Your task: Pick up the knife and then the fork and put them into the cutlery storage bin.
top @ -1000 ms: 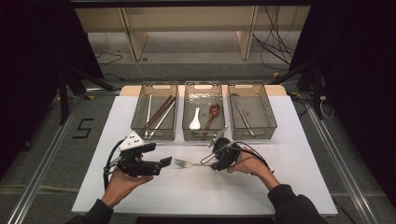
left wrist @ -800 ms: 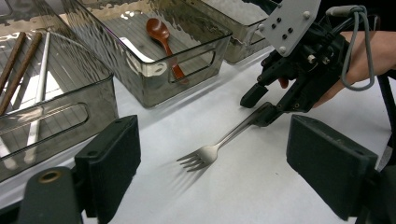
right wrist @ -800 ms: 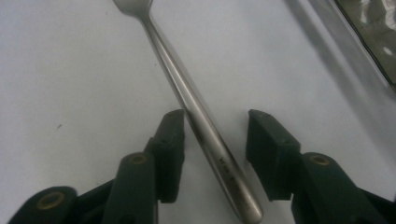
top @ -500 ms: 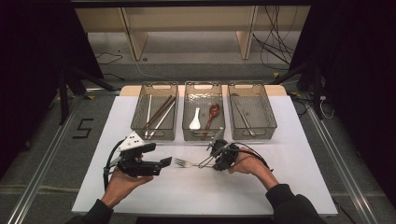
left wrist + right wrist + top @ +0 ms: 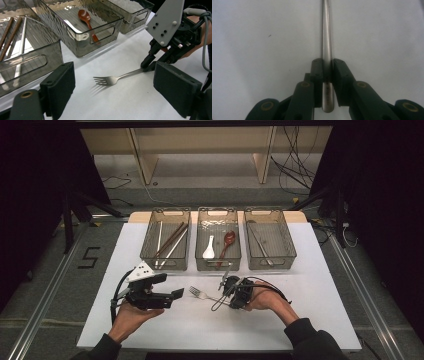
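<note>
A silver fork point(image 5: 200, 294) lies flat on the white table point(image 5: 300, 320), tines toward my left gripper. My right gripper point(image 5: 220, 297) comes in from the right and is shut on the end of the fork's handle point(image 5: 326, 37); its jaws have just been closing, and the pads point(image 5: 316, 70) now press on both sides of the handle. In the left gripper view that grip point(image 5: 147, 67) shows at the handle's far end. My left gripper point(image 5: 169, 286) hovers open a little left of the tines point(image 5: 102, 80), nothing between its pads.
Three clear bins stand in a row behind. The left bin point(image 5: 165, 266) holds chopsticks, the middle bin point(image 5: 218, 267) a white spoon point(image 5: 209, 251) and a red spoon point(image 5: 228, 240), the right bin point(image 5: 270, 266) a metal utensil. The table's front edge is near my forearms.
The right gripper's jaws have narrowed onto the fork handle. Both hands and the fork have stayed almost where they were.
</note>
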